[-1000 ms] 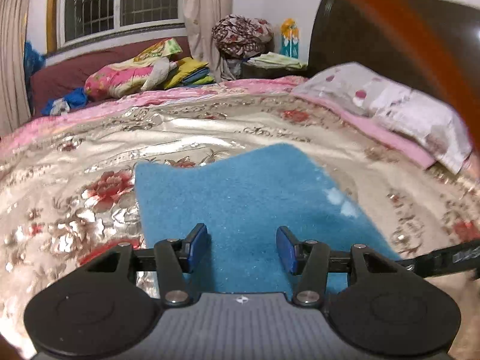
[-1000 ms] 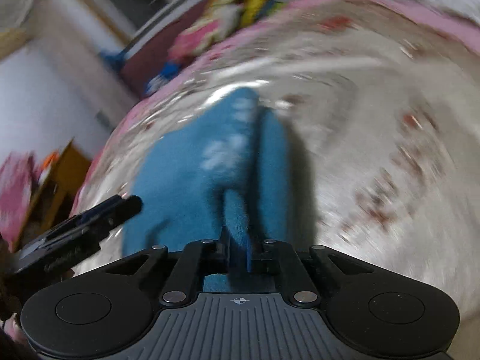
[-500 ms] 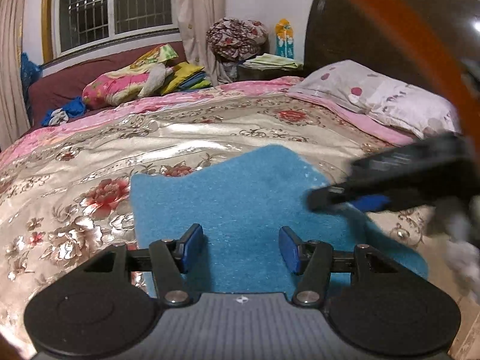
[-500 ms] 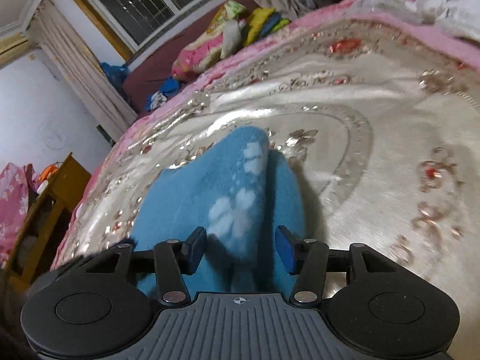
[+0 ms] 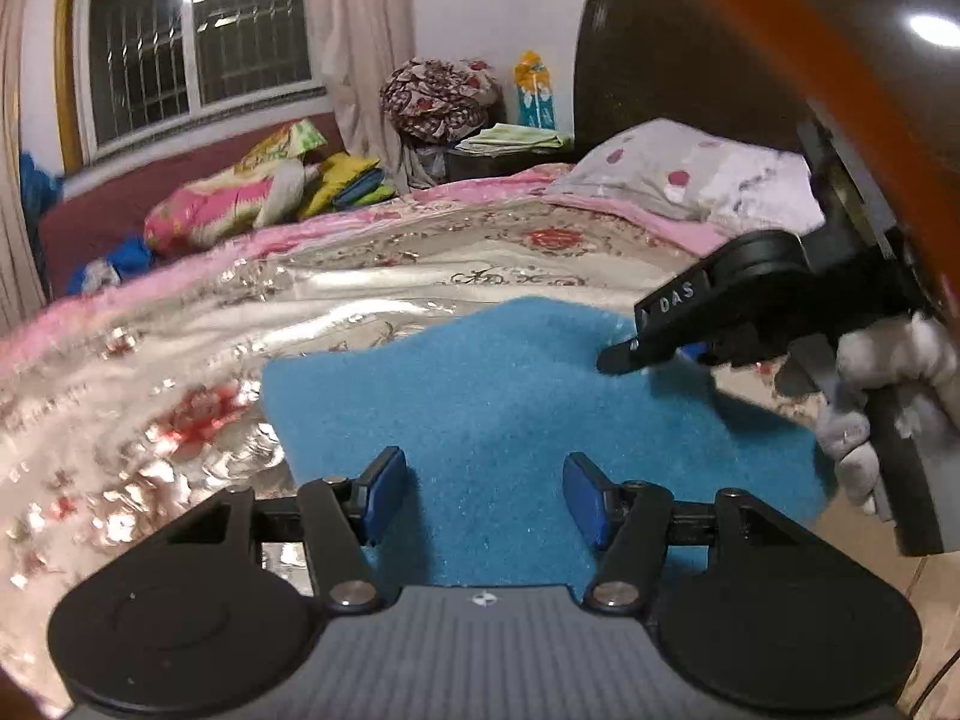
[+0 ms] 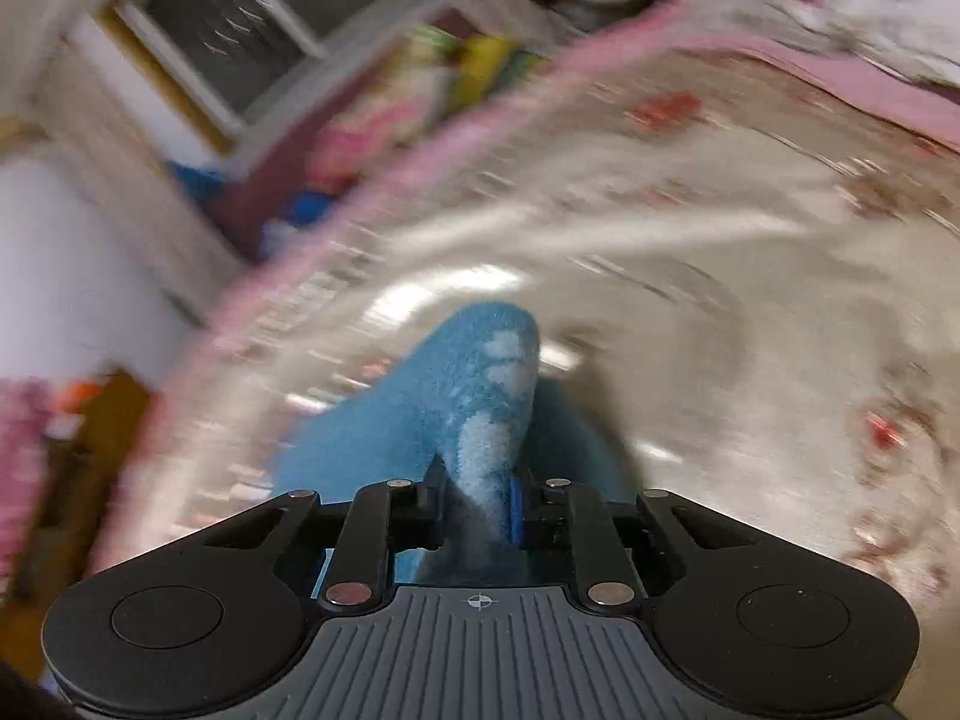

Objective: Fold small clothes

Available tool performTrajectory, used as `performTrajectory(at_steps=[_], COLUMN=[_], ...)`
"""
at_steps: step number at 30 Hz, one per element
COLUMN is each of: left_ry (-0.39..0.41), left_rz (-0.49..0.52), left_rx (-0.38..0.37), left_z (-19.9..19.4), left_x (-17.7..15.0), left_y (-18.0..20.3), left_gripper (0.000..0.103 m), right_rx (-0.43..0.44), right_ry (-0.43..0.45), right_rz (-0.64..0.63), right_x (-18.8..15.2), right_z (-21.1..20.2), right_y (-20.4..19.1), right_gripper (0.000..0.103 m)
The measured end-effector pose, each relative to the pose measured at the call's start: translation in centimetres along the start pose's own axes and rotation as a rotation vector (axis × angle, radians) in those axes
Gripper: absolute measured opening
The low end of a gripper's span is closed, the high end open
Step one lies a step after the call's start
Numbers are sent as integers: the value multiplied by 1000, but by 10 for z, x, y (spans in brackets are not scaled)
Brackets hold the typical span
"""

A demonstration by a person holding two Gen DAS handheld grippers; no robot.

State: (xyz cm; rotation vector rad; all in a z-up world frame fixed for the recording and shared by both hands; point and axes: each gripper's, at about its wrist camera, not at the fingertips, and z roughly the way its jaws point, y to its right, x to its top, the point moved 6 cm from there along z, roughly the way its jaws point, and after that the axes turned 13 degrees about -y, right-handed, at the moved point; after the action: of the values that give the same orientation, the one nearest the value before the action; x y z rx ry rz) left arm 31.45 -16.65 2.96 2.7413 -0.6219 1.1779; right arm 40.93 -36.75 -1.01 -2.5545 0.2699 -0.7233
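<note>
A blue fleece garment [image 5: 480, 396] lies flat on the flowered bedspread [image 5: 360, 294]. My left gripper [image 5: 483, 486] hovers over its near edge, jaws opening, the blue pads [image 5: 384, 486] apart with only the flat cloth showing between them. In the right wrist view, my right gripper [image 6: 480, 492] is closing on a raised fold of the garment [image 6: 456, 396] with white paw prints, and the cloth is pinched between its fingers. The right gripper [image 5: 636, 354], in a gloved hand [image 5: 888, 372], shows at the garment's right edge in the left wrist view.
A spotted pillow [image 5: 690, 180] lies at the dark headboard [image 5: 690, 60] on the right. Folded bedding and clothes [image 5: 240, 204] are piled under the window at the back. An orange strap [image 5: 780, 12] crosses the upper right. The right wrist view is motion-blurred.
The right gripper let the cloth go, opened, slid along the garment and has closed on a fold again. The left gripper's fingers spread a little wider; it stayed in place.
</note>
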Motion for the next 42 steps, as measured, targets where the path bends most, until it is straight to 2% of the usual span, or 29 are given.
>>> performTrajectory(at_steps=[3, 5, 10, 13, 15, 19, 20, 22, 24, 26, 28, 29, 30, 32, 33, 34, 36, 37, 39, 42], left_ry=[10, 25, -8, -19, -31, -47, -40, -35, -63, -94, -123, -119, -121, -114, -112, -117, -146, -159, -174, -174], left_rz=[-54, -58, -64, -33, -44, -127, -146, -184, -231, -275, -290, -294, -309, -343, -348, -351, -370, -380, -393, -399], left_rx=[-54, -31, -12, -4, -11, -41, -47, -55, -76, -96, -109, -98, -108, -141, -146, -153, -185, -203, -228, -247], left_z=[-12, -14, 0, 2, 2, -7, -11, -15, -10, -1, 11, 14, 16, 13, 14, 17, 32, 39, 48, 49], left_x=[1, 0, -8, -12, -12, -8, -8, -9, -10, -12, -12, -14, -15, -17, -19, -20, -20, -18, -16, -17], left_y=[-4, -6, -6, -1, -4, -16, -20, -29, -37, -41, -41, -42, -44, -50, -53, -55, -54, -53, -52, -49], left_gripper=[63, 63, 63, 64, 64, 64, 64, 65, 66, 66, 74, 75, 75, 75, 78, 82, 87, 94, 96, 93], right_rx=[-75, -111, -81, -156, -205, -228, -230, -208, -199, -203, -230, -247, -233, -155, -100, -73, -94, -93, -41, 28], right_ry=[48, 58, 89, 84, 62, 60, 63, 85, 102, 86, 36, 24, 23, -6, -29, -29, -10, -15, -61, -79], right_rz=[-68, -108, -146, -173, -155, -188, -203, -215, -245, -282, -323, -322, -291, -180, -110, -104, -175, -191, -126, -56], right_x=[-9, -10, 3, 9, 3, 3, 3, 0, -7, -16, -27, -29, -29, -25, -23, -23, -25, -26, -25, -23], right_z=[-1, -4, -21, -5, 19, 12, 6, -12, -26, -30, -19, -12, -7, -2, -3, -6, -11, -8, 3, 8], right_y=[-9, -20, -31, -29, -19, -25, -27, -30, -33, -34, -30, -24, -16, 1, 9, 11, 9, 10, 17, 28], right_gripper=[17, 17, 16, 16, 20, 26, 33, 40, 58, 64, 71, 80, 87, 87, 84, 81, 82, 82, 86, 88])
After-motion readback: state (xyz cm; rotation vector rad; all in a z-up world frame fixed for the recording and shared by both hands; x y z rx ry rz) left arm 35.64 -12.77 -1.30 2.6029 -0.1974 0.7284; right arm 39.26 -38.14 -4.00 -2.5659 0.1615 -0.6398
